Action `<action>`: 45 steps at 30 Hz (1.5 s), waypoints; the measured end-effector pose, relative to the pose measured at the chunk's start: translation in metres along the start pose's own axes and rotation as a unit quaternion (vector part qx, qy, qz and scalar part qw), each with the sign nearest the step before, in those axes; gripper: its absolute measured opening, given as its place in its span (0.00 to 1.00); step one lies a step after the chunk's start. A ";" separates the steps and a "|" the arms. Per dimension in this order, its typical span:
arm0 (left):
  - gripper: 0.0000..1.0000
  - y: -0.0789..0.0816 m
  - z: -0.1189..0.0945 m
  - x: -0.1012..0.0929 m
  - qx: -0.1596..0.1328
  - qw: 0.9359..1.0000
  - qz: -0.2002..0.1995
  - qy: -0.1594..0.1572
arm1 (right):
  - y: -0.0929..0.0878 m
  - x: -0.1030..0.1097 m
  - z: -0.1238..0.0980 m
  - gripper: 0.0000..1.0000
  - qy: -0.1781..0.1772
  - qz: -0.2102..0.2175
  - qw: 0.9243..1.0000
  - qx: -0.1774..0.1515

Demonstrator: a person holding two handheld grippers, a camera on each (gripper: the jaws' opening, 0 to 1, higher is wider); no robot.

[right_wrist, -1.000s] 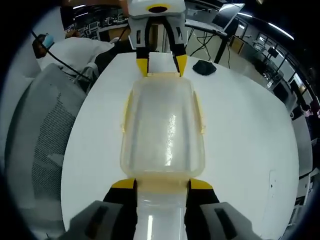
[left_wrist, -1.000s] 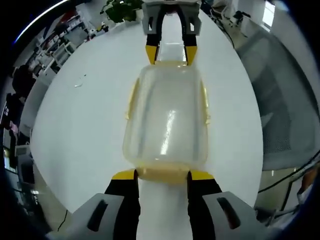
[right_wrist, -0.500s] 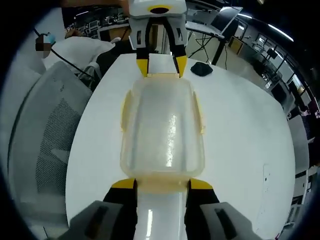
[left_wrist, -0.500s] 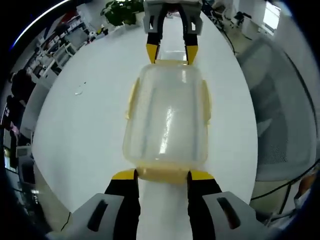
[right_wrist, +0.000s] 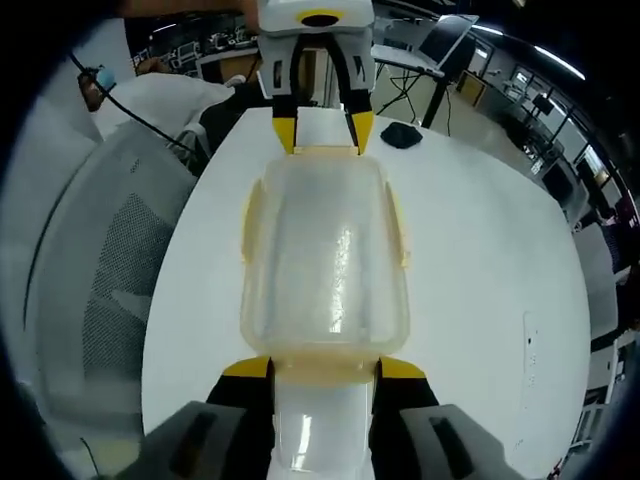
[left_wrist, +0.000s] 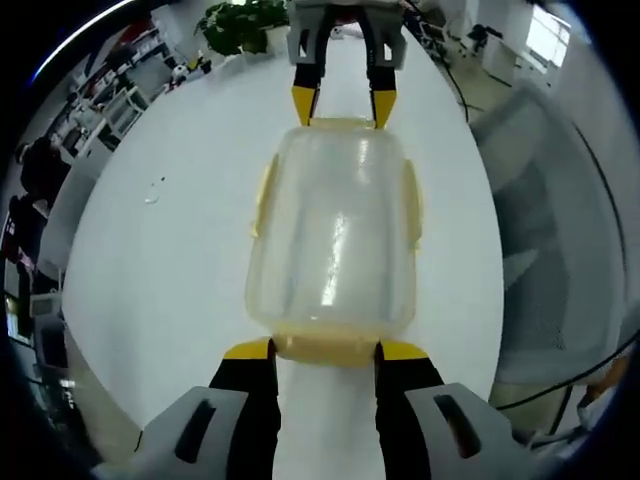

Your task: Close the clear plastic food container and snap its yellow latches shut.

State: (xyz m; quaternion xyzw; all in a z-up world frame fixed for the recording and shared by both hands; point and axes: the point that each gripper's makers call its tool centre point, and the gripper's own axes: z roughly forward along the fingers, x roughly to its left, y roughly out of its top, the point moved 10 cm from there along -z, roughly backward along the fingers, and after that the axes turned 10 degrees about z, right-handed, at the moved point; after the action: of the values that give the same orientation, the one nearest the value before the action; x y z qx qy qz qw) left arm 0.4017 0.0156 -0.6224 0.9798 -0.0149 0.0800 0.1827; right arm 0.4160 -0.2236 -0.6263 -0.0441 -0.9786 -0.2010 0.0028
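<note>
Nothing about the grip has moved since the earlier frames — only the background drifts slightly, the mesh chair (left_wrist: 560,230) sliding along the right edge of the left gripper view as the cameras shift. The clear plastic food container (left_wrist: 335,235) sits mid-frame with its lid on, its long axis running straight from bottom to top in both views, one gripper at each short end. The left gripper (left_wrist: 323,350) has its jaws moderately open, their yellow tips bracketing the near yellow latch (left_wrist: 325,348) and touching its corners. The right gripper (right_wrist: 322,367) stands the same way at the opposite end. Each is equally near its own latch. Whether the latches are snapped home I cannot tell. The white desk (right_wrist: 480,250) lies beneath.
</note>
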 end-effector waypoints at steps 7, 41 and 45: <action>0.34 0.020 0.007 -0.001 -0.001 1.000 0.000 -0.004 | -0.019 -0.001 -0.008 0.34 0.000 0.002 1.000 -0.001; 0.34 0.091 0.040 0.002 -0.017 1.000 -0.009 -0.016 | -0.094 -0.012 -0.034 0.34 0.012 0.012 1.000 0.006; 0.34 0.097 0.043 0.001 -0.018 1.000 -0.007 -0.018 | -0.102 -0.013 -0.035 0.34 0.016 0.013 1.000 0.006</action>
State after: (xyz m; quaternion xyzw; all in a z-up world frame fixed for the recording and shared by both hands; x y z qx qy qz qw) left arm 0.4036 -0.0907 -0.6273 0.9778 -0.0126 0.0610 0.2002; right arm 0.4196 -0.3316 -0.6341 -0.0538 -0.9790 -0.1954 0.0209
